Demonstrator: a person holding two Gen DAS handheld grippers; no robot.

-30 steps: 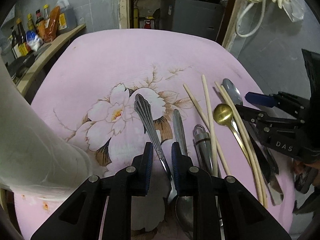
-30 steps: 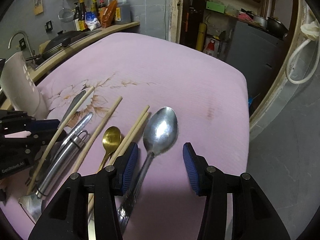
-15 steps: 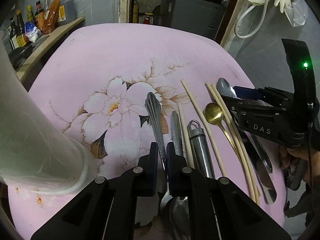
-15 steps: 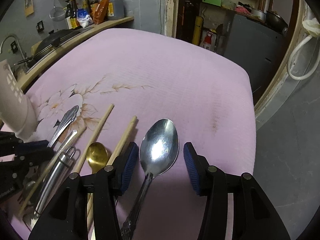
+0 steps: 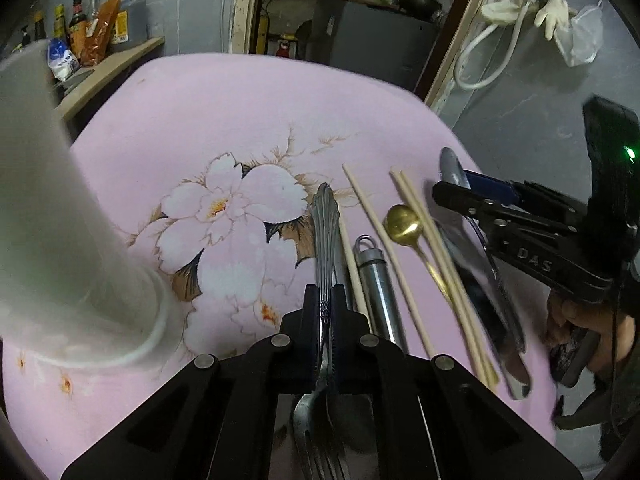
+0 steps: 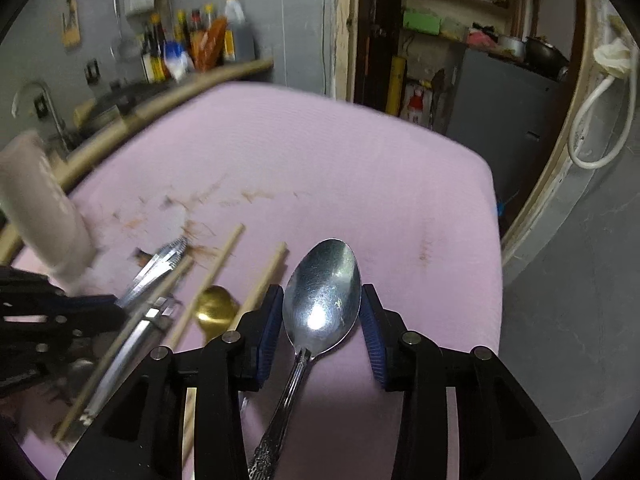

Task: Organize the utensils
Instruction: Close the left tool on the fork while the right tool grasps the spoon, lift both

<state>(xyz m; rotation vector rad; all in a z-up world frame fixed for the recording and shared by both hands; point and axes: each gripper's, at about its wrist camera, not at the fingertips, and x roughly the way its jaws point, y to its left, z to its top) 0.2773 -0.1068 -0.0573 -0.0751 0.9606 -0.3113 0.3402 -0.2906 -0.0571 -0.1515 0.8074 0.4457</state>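
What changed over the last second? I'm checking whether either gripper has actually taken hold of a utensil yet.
The left gripper closed onto the fork handle and now clamps it. The right gripper slid forward from the silver spoon handle to its bowl, jaws closing but not yet pressing. The chopsticks, gold spoon and white holder stayed put.

The left tool (image 5: 326,316) is made of matte black plastic, with 2 angular arms, dark blue ribbed pads (image 5: 339,320) and round silver screws on the links. The right tool (image 6: 320,320) has the same black frame, brighter blue ribbed pads (image 6: 269,322) and silver screws. From the left wrist view its side shows white letters "DAS" and a small green light.
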